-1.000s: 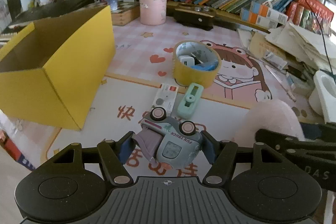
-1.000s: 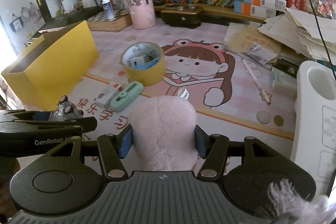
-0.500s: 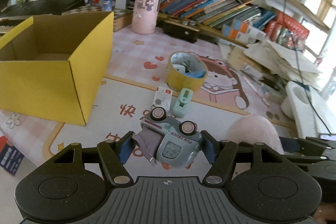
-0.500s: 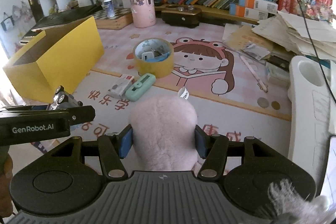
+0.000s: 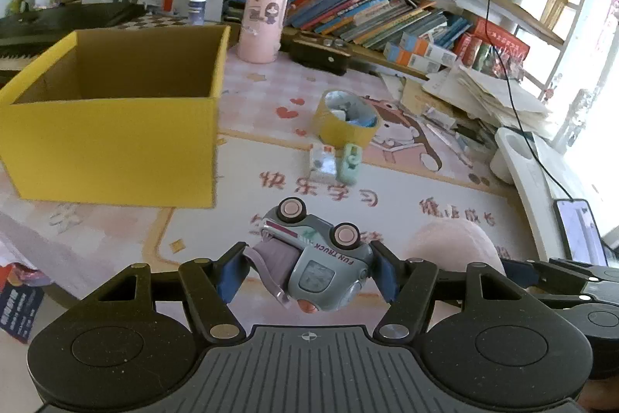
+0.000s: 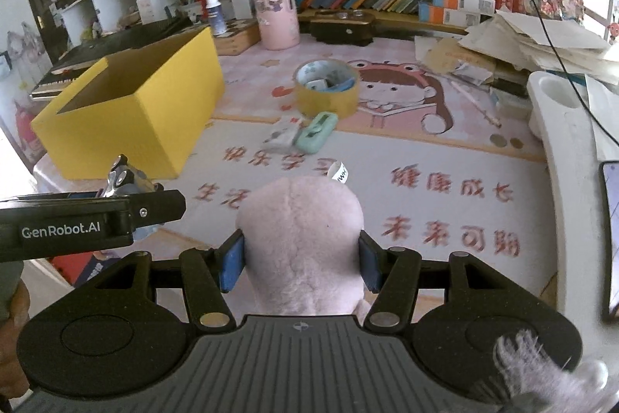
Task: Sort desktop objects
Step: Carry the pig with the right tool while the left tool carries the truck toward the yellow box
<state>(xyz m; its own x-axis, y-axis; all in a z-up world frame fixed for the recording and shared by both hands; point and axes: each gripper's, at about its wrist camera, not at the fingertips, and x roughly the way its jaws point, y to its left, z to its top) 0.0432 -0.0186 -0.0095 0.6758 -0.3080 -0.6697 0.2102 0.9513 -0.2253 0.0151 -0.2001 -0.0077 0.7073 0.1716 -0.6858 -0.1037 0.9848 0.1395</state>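
My left gripper (image 5: 307,271) is shut on a grey-blue toy truck (image 5: 315,254) that lies on its side, wheels up, held above the desk mat. My right gripper (image 6: 301,264) is shut on a pink plush toy (image 6: 301,242) with a white tag. The plush toy (image 5: 450,242) shows at the right of the left wrist view, the left gripper (image 6: 93,219) at the left of the right wrist view. An open yellow box (image 5: 112,115) (image 6: 131,107) stands to the left, apart from both grippers.
On the mat lie a yellow tape roll (image 5: 346,120) with small items inside, a mint green device (image 5: 350,161) and a small white packet (image 5: 321,161). A pink cylinder (image 5: 263,22), leaning books (image 5: 367,14) and loose papers (image 5: 487,91) line the back. A phone (image 6: 611,239) lies at the right edge.
Both grippers have pulled back from the desk items and risen a little, each keeping its toy. The yellow box now faces the left wrist view more squarely.
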